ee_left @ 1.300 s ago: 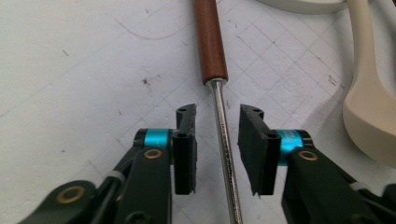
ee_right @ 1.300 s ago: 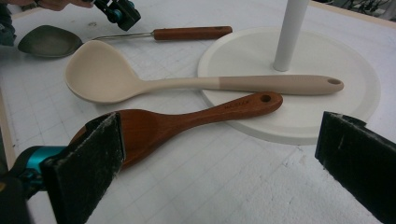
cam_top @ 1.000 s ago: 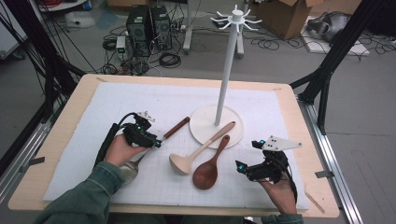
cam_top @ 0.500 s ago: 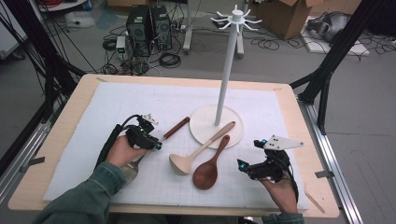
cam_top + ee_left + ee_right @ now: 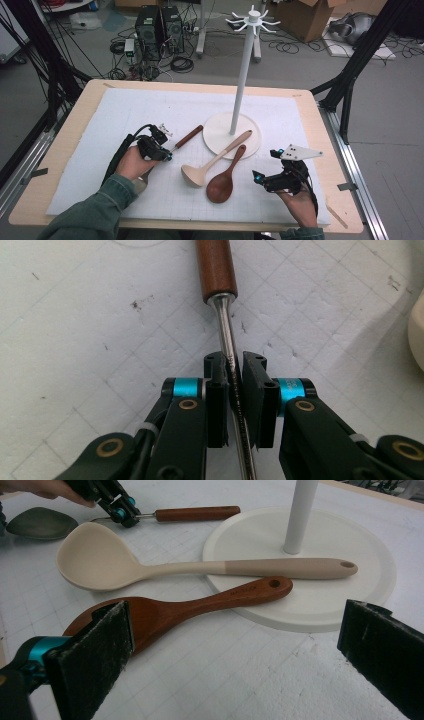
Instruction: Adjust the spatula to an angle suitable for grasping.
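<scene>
Fingers (image 5: 216,405) of the left gripper (image 5: 231,365) have just been closing, and now they pinch the thin shiny neck of the metal spoon (image 5: 227,325). They sit just below its brown handle (image 5: 216,267). That spot makes sense, because the neck is skinny and easy to squeeze, and the thick handle stays free. The spoon lies flat on the white mat (image 5: 150,110) that covers the counter (image 5: 75,115). Seen from the tall white stand (image 5: 243,65), the spoon is at about 8 o'clock. Its handle points toward the stand's round base (image 5: 220,137) and ends just beside it. From the high view, the left gripper (image 5: 167,155) comes at the spoon from the person's side, low over the mat. I think the hand is getting ready to lift the spoon. The stand has little hooks at the top, so it may be a place to hang spoons, though I cannot see a hole in this handle. Two more spoons wait at about 6 o'clock from the stand, side by side. They are a cream ladle (image 5: 215,161) and a dark wooden spoon (image 5: 222,182), and their handle ends rest on the base. Each of those ends has a small hole, good for a hook. The right gripper (image 5: 265,165) rests at about 4 o'clock from the stand, near the dark wooden spoon but not touching it. Its fingers (image 5: 95,650) are wide apart with nothing between them, so this hand looks like it is waiting for its turn.
</scene>
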Demonstrator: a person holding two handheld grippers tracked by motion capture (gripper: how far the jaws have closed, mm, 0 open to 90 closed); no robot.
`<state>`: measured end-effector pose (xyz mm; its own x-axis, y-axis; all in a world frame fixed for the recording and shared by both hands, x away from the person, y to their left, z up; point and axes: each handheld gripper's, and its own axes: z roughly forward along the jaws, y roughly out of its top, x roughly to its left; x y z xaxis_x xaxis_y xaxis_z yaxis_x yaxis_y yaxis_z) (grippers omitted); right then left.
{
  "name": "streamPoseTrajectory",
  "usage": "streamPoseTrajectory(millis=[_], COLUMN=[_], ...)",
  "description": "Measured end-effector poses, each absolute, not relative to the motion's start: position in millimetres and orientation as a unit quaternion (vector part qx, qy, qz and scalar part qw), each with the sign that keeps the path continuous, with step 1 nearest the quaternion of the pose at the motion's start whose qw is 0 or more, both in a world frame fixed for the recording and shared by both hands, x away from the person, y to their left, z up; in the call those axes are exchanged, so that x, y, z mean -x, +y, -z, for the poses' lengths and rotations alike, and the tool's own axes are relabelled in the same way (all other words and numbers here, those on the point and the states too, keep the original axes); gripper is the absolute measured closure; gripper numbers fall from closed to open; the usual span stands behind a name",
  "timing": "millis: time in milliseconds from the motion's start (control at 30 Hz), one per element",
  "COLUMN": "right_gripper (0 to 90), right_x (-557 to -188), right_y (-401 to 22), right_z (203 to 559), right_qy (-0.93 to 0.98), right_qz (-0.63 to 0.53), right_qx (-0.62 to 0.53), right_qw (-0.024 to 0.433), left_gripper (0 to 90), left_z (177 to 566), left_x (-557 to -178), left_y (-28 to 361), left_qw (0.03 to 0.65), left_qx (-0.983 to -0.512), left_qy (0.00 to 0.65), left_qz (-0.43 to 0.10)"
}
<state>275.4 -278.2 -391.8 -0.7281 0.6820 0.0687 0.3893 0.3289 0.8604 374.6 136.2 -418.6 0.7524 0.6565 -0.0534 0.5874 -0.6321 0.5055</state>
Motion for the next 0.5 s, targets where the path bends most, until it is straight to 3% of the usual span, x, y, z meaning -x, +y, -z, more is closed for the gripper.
streamPoseTrajectory(millis=[500], right_gripper=[0.5], right_x=[-276.5], right_y=[-276.3], right_z=[392.6], right_qy=[0.804], right_qz=[-0.469], right_qx=[-0.332], right_qw=[0.155], left_gripper=[84.0], left_z=[417.5], left_x=[-376.3], left_y=[147.8], left_qw=[0.259], left_qx=[-0.885], left_qy=[0.38], left_qz=[-0.07])
